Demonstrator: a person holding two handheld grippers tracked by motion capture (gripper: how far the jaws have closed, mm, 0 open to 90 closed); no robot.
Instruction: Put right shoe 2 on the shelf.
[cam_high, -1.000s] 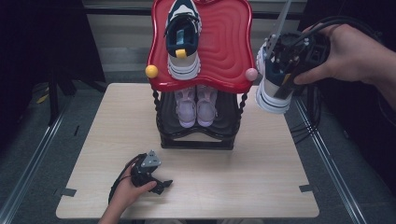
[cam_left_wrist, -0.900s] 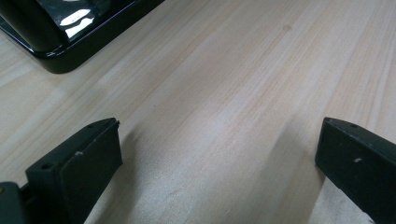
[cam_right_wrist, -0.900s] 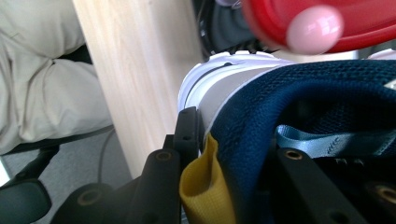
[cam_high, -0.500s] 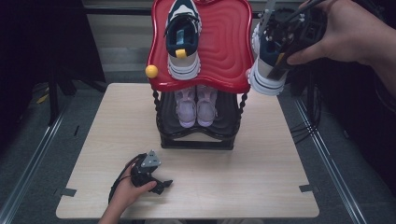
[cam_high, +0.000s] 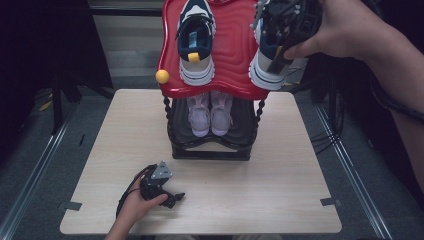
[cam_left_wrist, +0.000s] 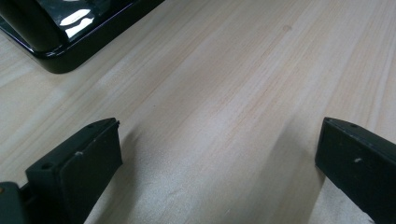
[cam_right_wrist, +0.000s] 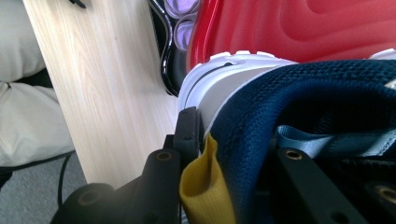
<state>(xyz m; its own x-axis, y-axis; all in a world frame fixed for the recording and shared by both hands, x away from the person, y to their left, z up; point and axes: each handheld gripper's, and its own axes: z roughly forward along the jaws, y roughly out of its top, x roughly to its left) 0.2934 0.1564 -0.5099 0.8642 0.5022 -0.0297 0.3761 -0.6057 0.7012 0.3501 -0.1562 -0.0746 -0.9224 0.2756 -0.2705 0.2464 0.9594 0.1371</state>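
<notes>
A navy and white sneaker (cam_high: 269, 60) hangs over the right side of the red top shelf (cam_high: 232, 45), with my right gripper (cam_high: 287, 25) shut on its heel collar. In the right gripper view the sneaker (cam_right_wrist: 299, 93) and its yellow pull tab (cam_right_wrist: 201, 186) sit between the jaws, above the red shelf (cam_right_wrist: 303, 28). Its mate (cam_high: 195, 45) rests on the shelf's left side. A pale pink pair (cam_high: 210, 112) stands on the black lower tier. My left gripper (cam_high: 162, 186) rests open on the wooden table (cam_high: 295, 165), its fingers (cam_left_wrist: 79, 168) wide apart over bare wood.
A yellow knob (cam_high: 162, 76) sticks out at the rack's left corner. The black rack base (cam_left_wrist: 56, 42) lies just beyond my left gripper. Cables (cam_high: 330, 120) hang beside the table's right edge. Metal floor rails (cam_high: 30, 170) run along both sides.
My right gripper has carried the sneaker up and leftward, from beside the rack's right edge to over the right side of the red shelf. The left gripper has stayed put.
</notes>
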